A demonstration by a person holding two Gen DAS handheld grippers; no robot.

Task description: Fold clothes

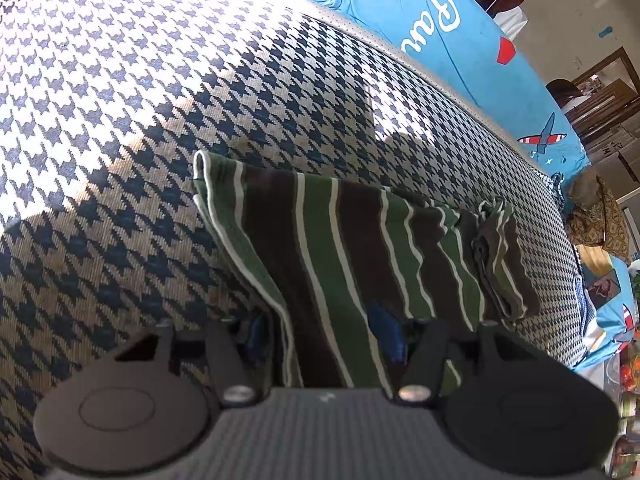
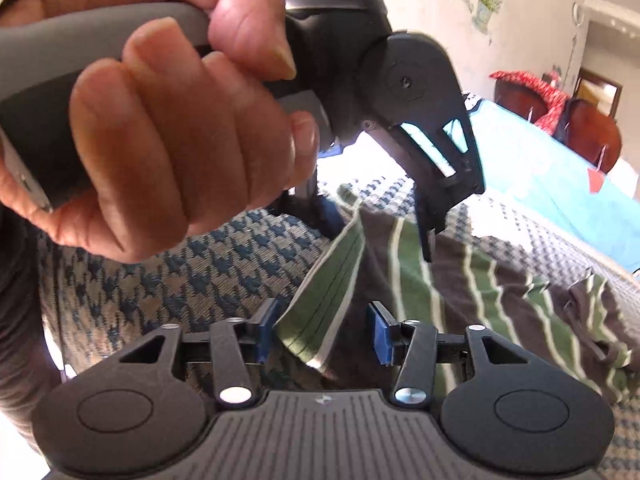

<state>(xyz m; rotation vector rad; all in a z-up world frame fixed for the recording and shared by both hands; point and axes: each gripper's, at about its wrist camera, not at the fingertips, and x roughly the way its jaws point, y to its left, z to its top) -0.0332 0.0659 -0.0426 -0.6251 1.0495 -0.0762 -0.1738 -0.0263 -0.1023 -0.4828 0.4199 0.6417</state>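
Since my right gripper stands wide around the near corner of the green-and-brown striped knit garment, I'd close there first. Left gripper looks wide too, straddling the same edge; grip uncertain. Garment lies part-folded on the houndstooth cushion. No containers visible.

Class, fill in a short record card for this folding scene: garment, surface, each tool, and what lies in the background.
garment: green, brown and white striped cloth, partly folded
surface: houndstooth-patterned cover
left tool: open, jaws on either side of the cloth's near edge
right tool: open, a corner of the cloth between its blue pads
hand: grips the left tool's handle, seen in the right wrist view
background: blue printed sheet
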